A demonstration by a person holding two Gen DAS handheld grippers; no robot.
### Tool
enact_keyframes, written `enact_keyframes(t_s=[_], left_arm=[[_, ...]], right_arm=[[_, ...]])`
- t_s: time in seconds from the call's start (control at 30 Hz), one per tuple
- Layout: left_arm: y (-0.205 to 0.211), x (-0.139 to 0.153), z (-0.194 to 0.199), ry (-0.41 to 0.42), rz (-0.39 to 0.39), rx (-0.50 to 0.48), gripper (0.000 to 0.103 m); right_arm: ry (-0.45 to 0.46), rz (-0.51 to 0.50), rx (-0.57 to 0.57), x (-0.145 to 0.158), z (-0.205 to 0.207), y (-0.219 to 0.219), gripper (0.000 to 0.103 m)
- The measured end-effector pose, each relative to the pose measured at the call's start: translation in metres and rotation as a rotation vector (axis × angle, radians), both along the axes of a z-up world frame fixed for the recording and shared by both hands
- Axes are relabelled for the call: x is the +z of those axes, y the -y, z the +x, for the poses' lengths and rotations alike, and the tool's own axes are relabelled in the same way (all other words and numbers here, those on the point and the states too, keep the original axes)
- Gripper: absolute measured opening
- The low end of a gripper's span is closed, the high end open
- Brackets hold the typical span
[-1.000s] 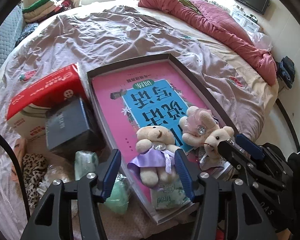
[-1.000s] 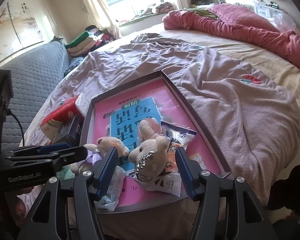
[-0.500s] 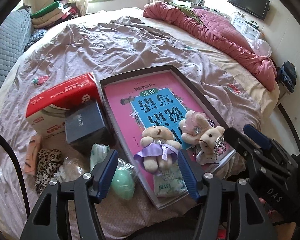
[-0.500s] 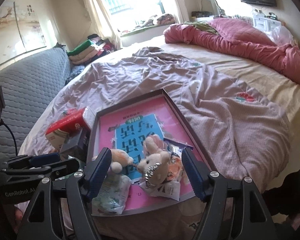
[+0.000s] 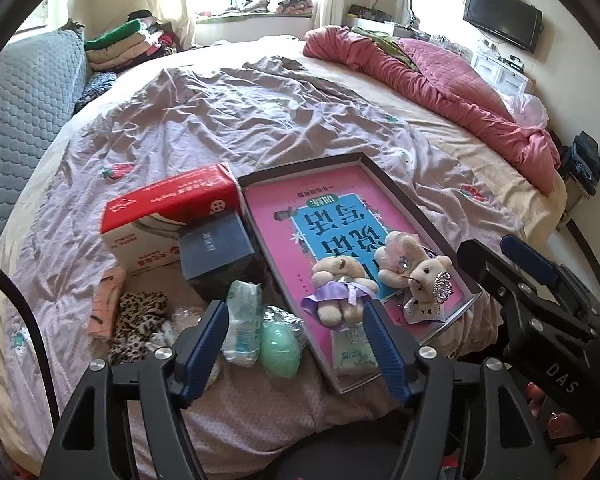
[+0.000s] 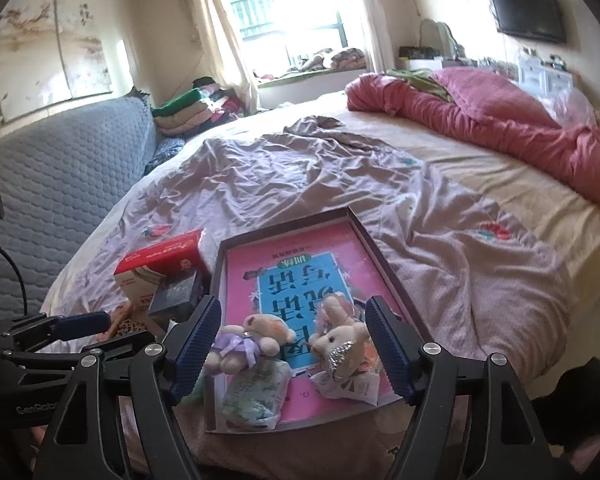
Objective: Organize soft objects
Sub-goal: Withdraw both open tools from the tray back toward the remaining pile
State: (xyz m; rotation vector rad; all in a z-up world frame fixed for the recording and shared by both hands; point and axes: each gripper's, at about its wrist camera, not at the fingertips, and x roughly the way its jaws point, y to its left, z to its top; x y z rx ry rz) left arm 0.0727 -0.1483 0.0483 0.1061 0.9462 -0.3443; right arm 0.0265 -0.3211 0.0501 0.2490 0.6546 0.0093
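1. The left hand-held gripper (image 5: 292, 344) hangs with its jaws spread wide, holding nothing and touching nothing, above the near edge of the bed (image 5: 260, 128).
2. The right hand-held gripper (image 6: 294, 346) is likewise wide apart and empty, above the near end of the tray (image 6: 384, 264).
3. Just past the left fingers, a green sponge (image 5: 280, 346) and a white packet (image 5: 242, 322) lie on the sheet beside a leopard-print cloth (image 5: 138, 318).
4. In the tray, on the pink book (image 5: 300, 224), sit a teddy in a purple dress (image 5: 340, 288) and, just right of it, two pale plush toys (image 5: 412, 268) touching each other.
5. Left of the tray stand a dark box (image 5: 216, 250) and a red carton (image 5: 168, 210).
6. Farther off, a pink quilt (image 5: 440, 80) is bunched along the bed's far side.
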Motion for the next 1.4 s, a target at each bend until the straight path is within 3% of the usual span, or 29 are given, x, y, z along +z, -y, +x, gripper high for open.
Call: enact_keyframes(t_s=[0.87,1.03,1.4], left_arm=[[-0.069,0.042,-0.021,0.129,-0.004,0.113,0.073],[-0.092,0.046,-0.023,0.125,-0.036,0.15,0.073],[-0.152,0.045,-0.025,0.122,-0.006,0.233,0.073]], right_arm=[[0.104,-0.057,0.036,0.046,-0.019,-0.038,0.079],[0.107,-0.078,0.053,0.05,-0.022,-0.048,0.079],[0.102,-0.107,0.081,0.058,-0.025,-0.069,0.08]])
